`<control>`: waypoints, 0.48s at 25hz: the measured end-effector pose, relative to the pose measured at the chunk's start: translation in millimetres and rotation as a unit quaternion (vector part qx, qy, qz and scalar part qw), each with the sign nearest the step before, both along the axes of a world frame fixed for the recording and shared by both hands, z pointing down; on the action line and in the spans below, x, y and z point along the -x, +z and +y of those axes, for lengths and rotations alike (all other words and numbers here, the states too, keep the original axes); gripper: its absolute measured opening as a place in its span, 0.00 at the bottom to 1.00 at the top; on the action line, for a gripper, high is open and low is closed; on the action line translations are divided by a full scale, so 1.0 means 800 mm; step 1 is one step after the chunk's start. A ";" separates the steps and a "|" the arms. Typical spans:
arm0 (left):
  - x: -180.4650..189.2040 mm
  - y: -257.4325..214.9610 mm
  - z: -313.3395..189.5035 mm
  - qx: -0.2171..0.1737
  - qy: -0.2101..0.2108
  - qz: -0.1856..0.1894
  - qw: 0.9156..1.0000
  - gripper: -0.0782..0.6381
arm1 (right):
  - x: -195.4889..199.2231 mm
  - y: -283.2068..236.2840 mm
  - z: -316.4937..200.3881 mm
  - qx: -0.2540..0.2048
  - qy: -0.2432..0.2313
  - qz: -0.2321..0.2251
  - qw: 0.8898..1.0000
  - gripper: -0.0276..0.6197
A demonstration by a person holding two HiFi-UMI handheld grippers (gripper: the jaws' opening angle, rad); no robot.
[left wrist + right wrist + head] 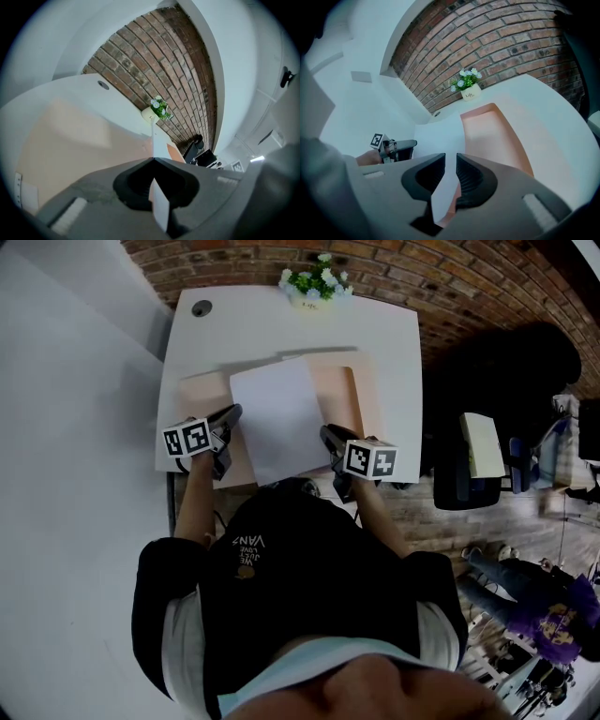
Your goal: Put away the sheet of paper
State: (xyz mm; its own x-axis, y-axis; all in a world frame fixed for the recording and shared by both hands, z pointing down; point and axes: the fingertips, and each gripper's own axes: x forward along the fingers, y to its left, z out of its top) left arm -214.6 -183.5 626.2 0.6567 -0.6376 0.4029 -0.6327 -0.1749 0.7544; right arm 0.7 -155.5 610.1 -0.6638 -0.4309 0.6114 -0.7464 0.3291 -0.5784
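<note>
A white sheet of paper lies slanted over an open peach folder on the white table. My left gripper is at the sheet's left edge. In the left gripper view its jaws are shut on the paper, which shows edge-on. My right gripper is at the sheet's right edge. In the right gripper view its jaws stand a narrow gap apart, with the paper's near corner running between them. The left gripper shows across the sheet.
A small potted plant stands at the table's far edge by the brick wall. A round cable hole is at the far left corner. To the right of the table stands a black chair. My body is at the near edge.
</note>
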 end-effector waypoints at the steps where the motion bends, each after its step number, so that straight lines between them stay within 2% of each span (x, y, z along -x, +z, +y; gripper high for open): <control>1: 0.001 0.002 0.000 0.001 0.000 -0.001 1.000 0.11 | -0.002 0.000 -0.001 -0.001 0.002 0.001 1.000 0.15; 12: 0.015 0.015 0.004 0.021 -0.005 -0.016 1.000 0.11 | -0.012 -0.007 -0.012 -0.008 0.011 0.001 1.000 0.16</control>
